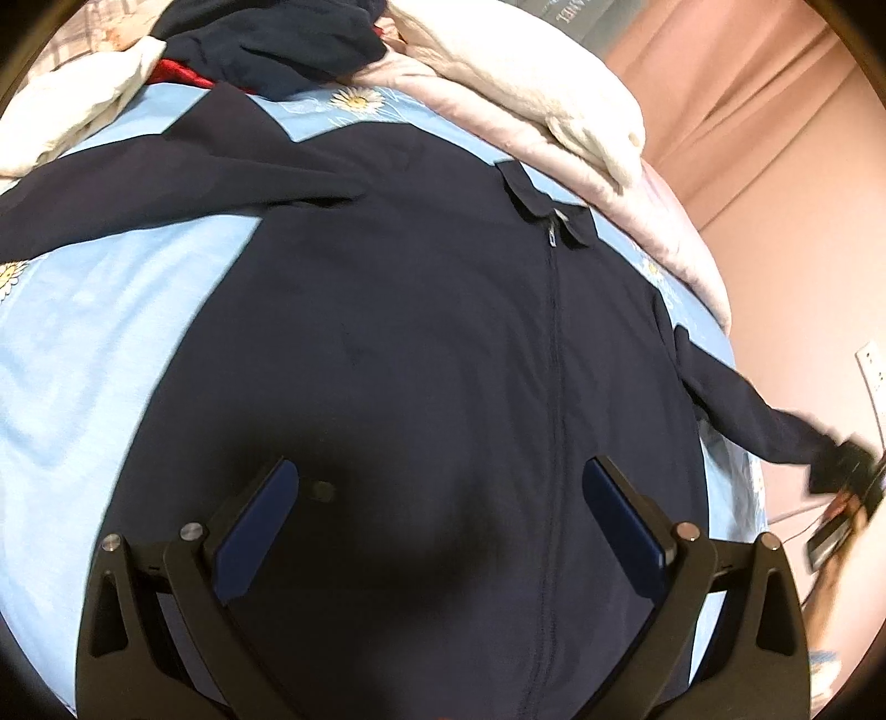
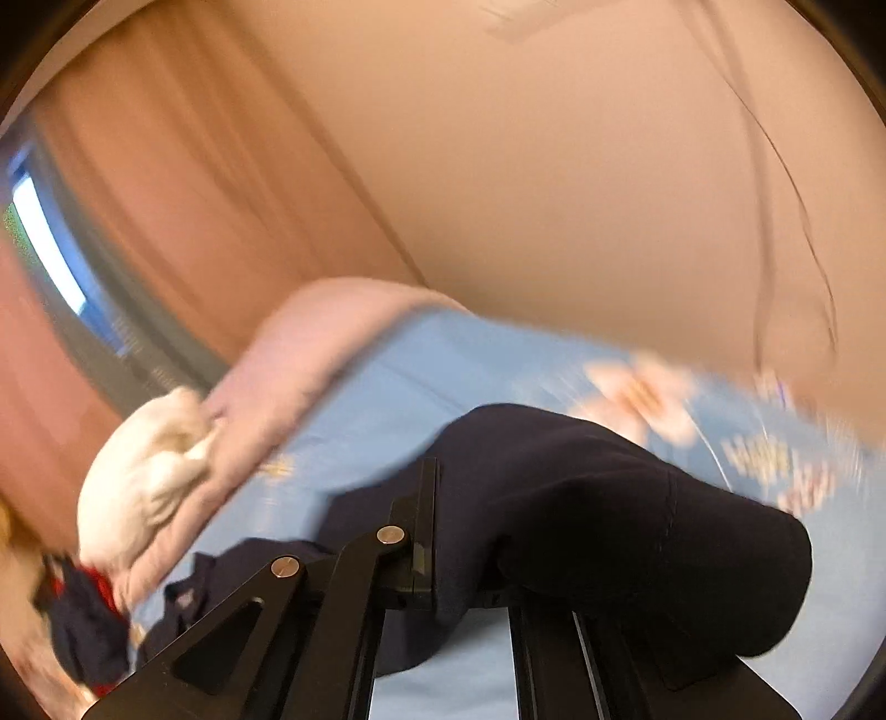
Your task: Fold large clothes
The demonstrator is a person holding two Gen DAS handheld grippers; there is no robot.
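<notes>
A large navy zip-up jacket (image 1: 443,304) lies flat, front up, on a light blue bedsheet (image 1: 111,332) with daisy prints; its collar points to the far side. My left gripper (image 1: 443,468) hovers open over the jacket's lower body with nothing between its blue pads. The jacket's right sleeve (image 1: 736,399) stretches off toward the bed's right edge, where my right gripper (image 1: 847,471) holds its end. In the right wrist view the right gripper (image 2: 437,482) is shut on the sleeve cuff (image 2: 609,498), which is lifted off the sheet and drapes over and hides one finger.
A white quilt (image 1: 554,83) and a pink blanket (image 1: 637,194) lie bunched along the bed's far right side. A heap of dark and red clothes (image 1: 266,44) sits at the far end. A pink wall with a socket (image 1: 872,365) runs close beside the bed.
</notes>
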